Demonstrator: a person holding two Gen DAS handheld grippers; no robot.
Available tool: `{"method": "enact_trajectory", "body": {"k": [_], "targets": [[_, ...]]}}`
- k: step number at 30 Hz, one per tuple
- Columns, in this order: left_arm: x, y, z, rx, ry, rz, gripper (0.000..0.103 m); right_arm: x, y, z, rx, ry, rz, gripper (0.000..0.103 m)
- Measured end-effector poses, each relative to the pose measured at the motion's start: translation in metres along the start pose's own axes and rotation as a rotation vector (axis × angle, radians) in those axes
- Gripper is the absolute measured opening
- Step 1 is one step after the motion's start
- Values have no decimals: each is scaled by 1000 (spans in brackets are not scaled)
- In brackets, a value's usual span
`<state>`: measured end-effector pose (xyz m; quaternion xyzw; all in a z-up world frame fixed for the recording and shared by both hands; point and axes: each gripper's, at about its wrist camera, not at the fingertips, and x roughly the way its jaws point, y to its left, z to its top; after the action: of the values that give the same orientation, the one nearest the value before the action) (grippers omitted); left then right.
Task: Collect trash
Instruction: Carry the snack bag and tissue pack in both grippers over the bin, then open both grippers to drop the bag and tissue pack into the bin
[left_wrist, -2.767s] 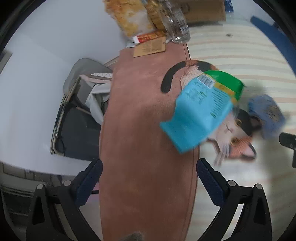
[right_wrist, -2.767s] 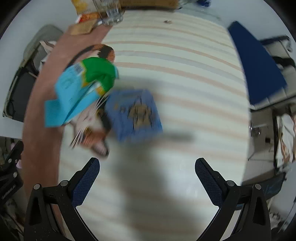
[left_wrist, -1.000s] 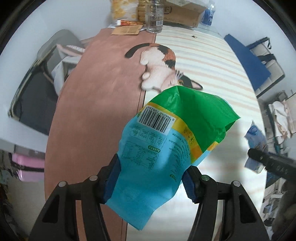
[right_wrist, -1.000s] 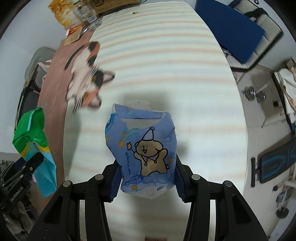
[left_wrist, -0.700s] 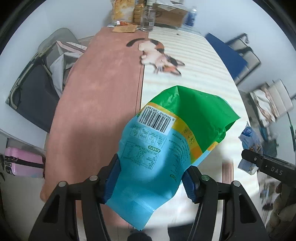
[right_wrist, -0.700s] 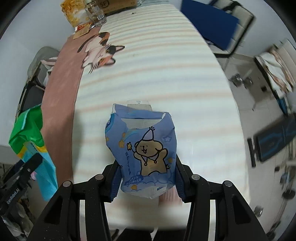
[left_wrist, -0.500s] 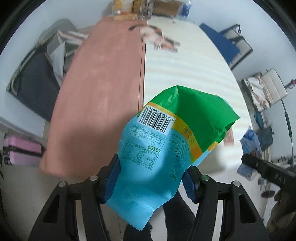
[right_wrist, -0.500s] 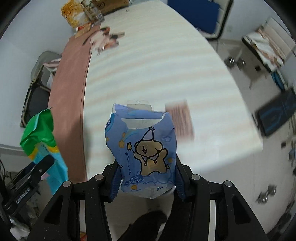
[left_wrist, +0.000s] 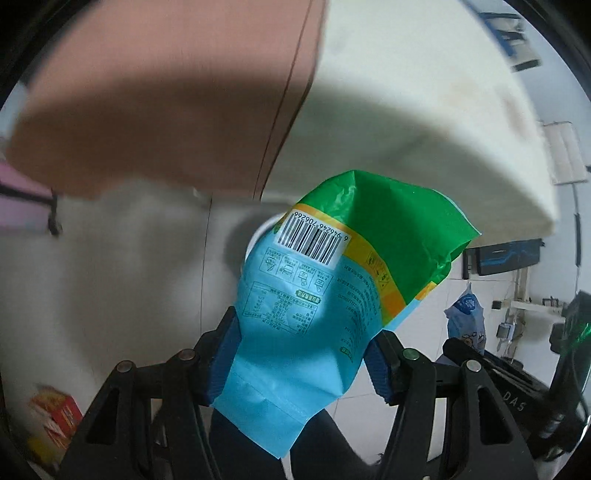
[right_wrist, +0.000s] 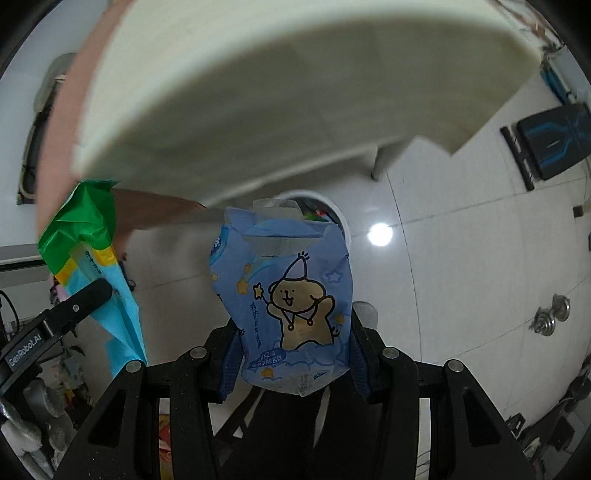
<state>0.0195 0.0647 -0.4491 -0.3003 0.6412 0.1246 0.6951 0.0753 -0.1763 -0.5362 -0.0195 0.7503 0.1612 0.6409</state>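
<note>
I held each gripper clamped on its wrapper, left (left_wrist: 303, 354) on the green-and-blue bag (left_wrist: 332, 295), right (right_wrist: 295, 358) on the blue tissue pack (right_wrist: 288, 306), off the table (right_wrist: 258, 92) above the bin (right_wrist: 334, 214) for dropping.

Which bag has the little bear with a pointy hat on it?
The blue bag in the right gripper. The left gripper holds a green-and-turquoise bag showing a barcode.

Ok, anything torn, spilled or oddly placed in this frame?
Nothing alarming. The left gripper pinches a crumpled green-and-blue wrapper, and the right gripper pinches a blue bear-print pouch with its top torn open. Both hang over a round white bin on the floor. No spill is visible.
</note>
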Motion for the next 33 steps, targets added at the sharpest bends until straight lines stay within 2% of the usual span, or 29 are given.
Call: {"method": "enact_trajectory", "body": {"k": [5, 10, 11, 13, 14, 15, 16, 17, 19, 20, 24, 27, 31, 33], "targets": [[113, 15, 17, -108, 74, -10, 64, 103, -34, 11, 26, 38, 27, 51], [209, 25, 40, -110, 109, -10, 67, 198, -51, 33, 41, 60, 59, 51], [229, 28, 45, -102, 118, -8, 74, 217, -55, 36, 53, 59, 68, 51], [261, 32, 52, -85, 132, 6, 79, 247, -56, 45, 65, 69, 83, 53], [272, 35, 55, -83, 135, 4, 80, 262, -58, 47, 72, 68, 91, 55], [280, 38, 56, -80, 133, 3, 82, 271, -61, 51, 75, 68, 101, 61], [289, 41, 61, -75, 132, 5, 94, 282, -62, 53, 77, 71, 113, 67], [296, 44, 64, -72, 130, 7, 103, 288, -63, 51, 80, 68, 122, 71], [303, 52, 57, -65, 126, 6, 103, 300, -65, 50, 91, 60, 139, 95], [308, 53, 57, -60, 128, 16, 103, 304, -64, 47, 93, 57, 144, 98], [307, 51, 38, -46, 113, 34, 103, 312, -64, 41, 81, 63, 158, 103], [299, 55, 25, -29, 65, 89, 103, 317, -63, 40, 43, 51, 130, 103], [283, 59, 12, 9, 6, 190, 103, 303, -55, 37, -11, 12, 35, 103], [273, 59, 7, 15, -3, 205, 103, 293, -51, 34, -44, -9, -35, 103]]}}
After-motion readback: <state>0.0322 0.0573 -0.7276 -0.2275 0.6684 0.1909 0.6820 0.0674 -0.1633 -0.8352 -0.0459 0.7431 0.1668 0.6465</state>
